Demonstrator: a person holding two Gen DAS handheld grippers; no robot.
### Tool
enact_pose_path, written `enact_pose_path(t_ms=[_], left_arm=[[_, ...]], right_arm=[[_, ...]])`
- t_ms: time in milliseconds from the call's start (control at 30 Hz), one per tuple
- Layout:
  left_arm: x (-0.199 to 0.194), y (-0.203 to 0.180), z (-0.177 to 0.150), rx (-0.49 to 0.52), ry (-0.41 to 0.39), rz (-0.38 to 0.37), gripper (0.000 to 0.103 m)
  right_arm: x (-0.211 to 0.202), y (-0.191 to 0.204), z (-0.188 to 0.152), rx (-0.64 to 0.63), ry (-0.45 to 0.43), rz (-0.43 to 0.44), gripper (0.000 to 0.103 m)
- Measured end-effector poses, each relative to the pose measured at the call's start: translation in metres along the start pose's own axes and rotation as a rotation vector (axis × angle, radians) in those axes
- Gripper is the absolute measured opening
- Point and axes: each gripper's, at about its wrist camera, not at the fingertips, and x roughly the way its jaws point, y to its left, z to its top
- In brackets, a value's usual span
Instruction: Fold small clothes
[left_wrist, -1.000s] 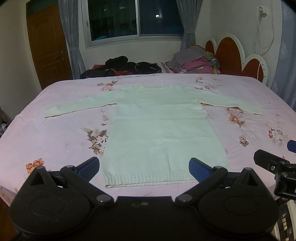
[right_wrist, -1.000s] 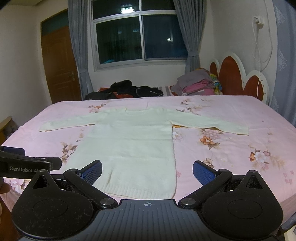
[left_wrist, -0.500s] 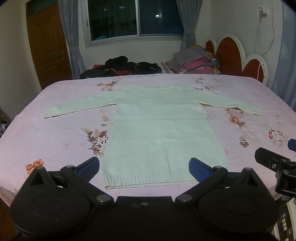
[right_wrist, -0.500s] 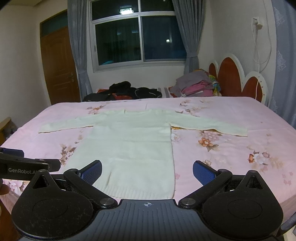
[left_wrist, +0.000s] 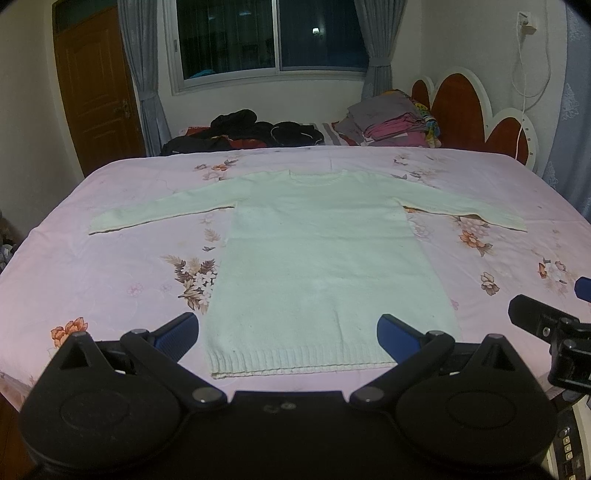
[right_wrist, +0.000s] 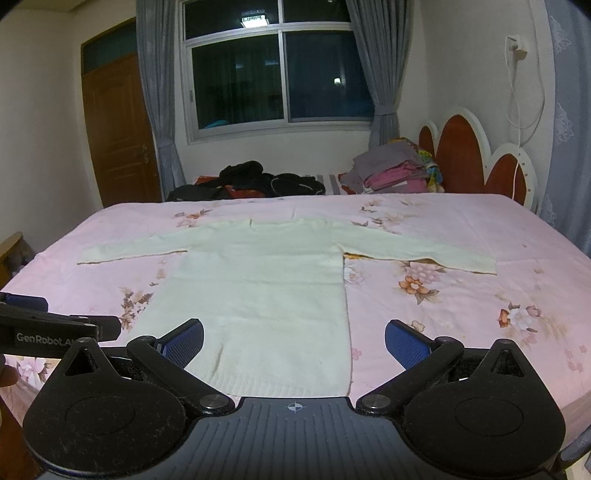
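Both pairs of jaws stand wide apart and grip nothing; the left gripper (left_wrist: 288, 334) hangs over the near edge of the bed (left_wrist: 110, 266), its blue pads either side of the sweater's ribbed hem (left_wrist: 295, 363); the right gripper (right_wrist: 293, 339) hangs just beside it, further to the right, with its left pad over the garment's lower body and its right pad over bare sheet.

White sweater (left_wrist: 321, 251) lies flat and face up on the pink floral sheet, neck toward the far side, hem toward the grippers; both sleeves are spread straight out to the sides, the left sleeve (left_wrist: 159, 212) and the right sleeve (left_wrist: 469, 210) each resting fully on the bed; no part of it is folded yet.

In the right wrist view the left gripper's arm shows at the left edge (right_wrist: 51, 330), printed with lettering; in the left wrist view part of the right gripper shows at the right edge (left_wrist: 550, 325).

Beyond the bed a heap of dark clothes (left_wrist: 243, 131) and a stack of folded clothes (left_wrist: 391, 120) lie under the window (left_wrist: 269, 37); a red and white headboard (left_wrist: 476, 110) stands at the right; a wooden door (left_wrist: 96, 88) at the left.
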Motion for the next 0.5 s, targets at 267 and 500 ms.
enact_pose_path(t_ms=[267, 500], left_arm=[[0.006, 0.004, 0.003, -0.002, 0.009, -0.003, 0.103], [0.011, 0.007, 0.004, 0.002, 0.018, -0.004, 0.103]], right_arm=[[0.002, 0.001, 0.0, -0.001, 0.002, -0.002, 0.103], [0.012, -0.002, -0.002, 0.008, 0.018, -0.009, 0.103]])
